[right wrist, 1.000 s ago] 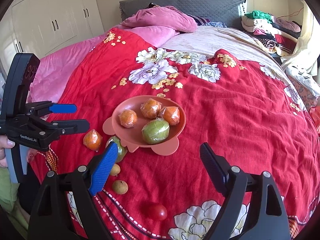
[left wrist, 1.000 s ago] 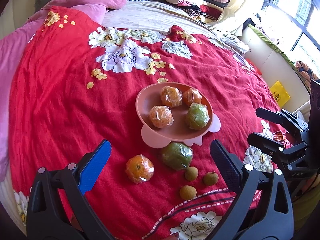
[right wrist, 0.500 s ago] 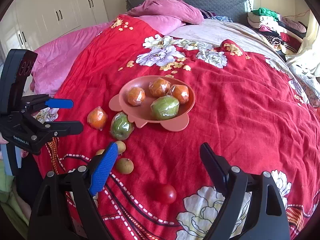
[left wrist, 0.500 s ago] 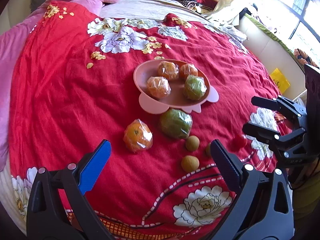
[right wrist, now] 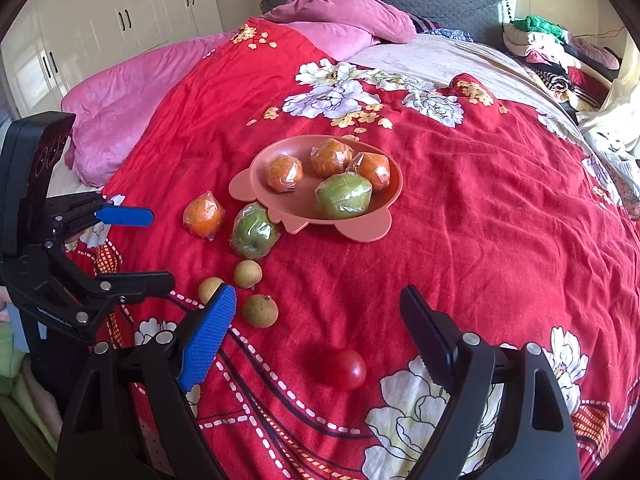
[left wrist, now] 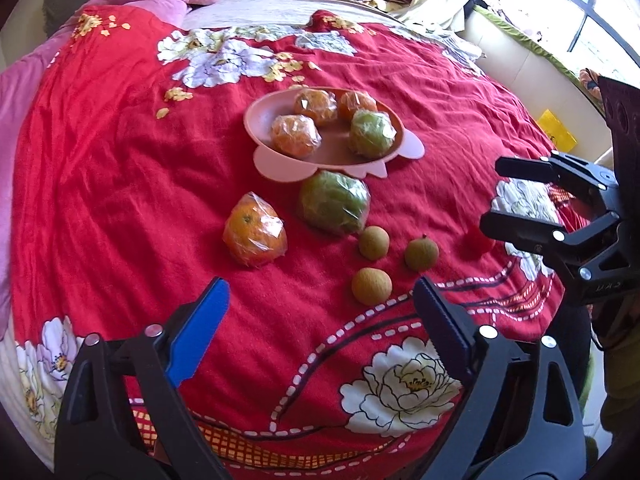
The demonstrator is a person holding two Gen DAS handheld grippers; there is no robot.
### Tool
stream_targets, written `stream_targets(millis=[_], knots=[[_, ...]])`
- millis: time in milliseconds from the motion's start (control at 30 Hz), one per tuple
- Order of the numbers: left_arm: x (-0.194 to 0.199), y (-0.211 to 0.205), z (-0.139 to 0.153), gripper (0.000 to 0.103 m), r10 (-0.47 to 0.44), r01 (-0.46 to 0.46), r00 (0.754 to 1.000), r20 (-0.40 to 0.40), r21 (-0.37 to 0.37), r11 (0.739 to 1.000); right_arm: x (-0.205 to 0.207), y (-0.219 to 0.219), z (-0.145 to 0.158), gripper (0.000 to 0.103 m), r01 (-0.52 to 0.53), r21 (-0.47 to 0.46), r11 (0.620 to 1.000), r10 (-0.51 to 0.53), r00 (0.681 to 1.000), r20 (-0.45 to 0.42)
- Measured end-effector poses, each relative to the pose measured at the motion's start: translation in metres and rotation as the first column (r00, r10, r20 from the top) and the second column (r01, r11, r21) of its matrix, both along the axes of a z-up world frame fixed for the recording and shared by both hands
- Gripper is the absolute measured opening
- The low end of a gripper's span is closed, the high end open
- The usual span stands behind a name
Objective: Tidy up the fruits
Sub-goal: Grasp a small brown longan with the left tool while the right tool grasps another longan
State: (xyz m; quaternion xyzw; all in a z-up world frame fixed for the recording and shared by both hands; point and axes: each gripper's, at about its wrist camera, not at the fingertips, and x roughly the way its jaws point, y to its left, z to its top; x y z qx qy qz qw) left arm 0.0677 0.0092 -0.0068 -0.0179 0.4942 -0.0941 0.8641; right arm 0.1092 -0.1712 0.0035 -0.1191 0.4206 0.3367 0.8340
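Observation:
A pink bowl [left wrist: 264, 120] [right wrist: 260, 164] on the red quilt holds three wrapped oranges and a wrapped green fruit [left wrist: 372, 134]. In front of it lie a wrapped orange [left wrist: 255, 236] [right wrist: 203, 215], a wrapped green fruit [left wrist: 334, 202] [right wrist: 255, 231], three small brown longans [left wrist: 372, 286] [right wrist: 260, 310] and a red tomato [right wrist: 343, 369] [left wrist: 478, 238]. My left gripper [left wrist: 320, 300] [right wrist: 132, 246] is open and empty, above the quilt just short of the longans. My right gripper [right wrist: 316, 308] [left wrist: 494, 196] is open and empty, with the tomato between and just below its fingertips.
The flowered red quilt [left wrist: 100, 200] covers the bed. Pink bedding [right wrist: 132, 92] and a pillow [right wrist: 340, 20] lie at the far left. Folded clothes [right wrist: 560, 52] are piled at the far right. White wardrobes [right wrist: 100, 28] stand behind the bed.
Both grippers have pulled back and down toward the near edge of the bed. The fruits now sit higher in both views. The tomato has come into the left wrist view. Nothing was grasped.

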Motion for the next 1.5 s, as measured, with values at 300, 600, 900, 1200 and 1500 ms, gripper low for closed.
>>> stream_targets(millis=[300,600,900,1200,1500], knots=[[-0.001,-0.021,-0.016,0.052,-0.111,0.111,0.993,-0.035,-0.012,0.994,-0.003,0.003,-0.008,0.083,-0.029,-0.017,0.999,0.029,0.999,-0.018],[0.013,-0.034,-0.034,0.023,-0.171,0.17,0.983,-0.064,-0.024,0.985,-0.003,0.01,-0.017,0.074,-0.067,-0.021,0.998,0.066,0.996,-0.059],[0.022,-0.024,-0.041,0.02,-0.16,0.155,0.984,-0.071,-0.079,0.985,-0.006,0.031,-0.032,0.047,-0.156,-0.04,0.987,0.151,0.984,-0.098],[0.022,-0.013,-0.04,0.02,-0.138,0.132,0.988,-0.07,-0.085,0.988,0.002,0.047,-0.047,0.025,-0.21,-0.028,0.977,0.204,0.967,-0.151],[0.026,-0.011,-0.042,0.02,-0.137,0.13,0.988,-0.071,-0.096,0.987,0.009,0.049,-0.054,0.025,-0.209,-0.004,0.978,0.206,0.963,-0.172]])
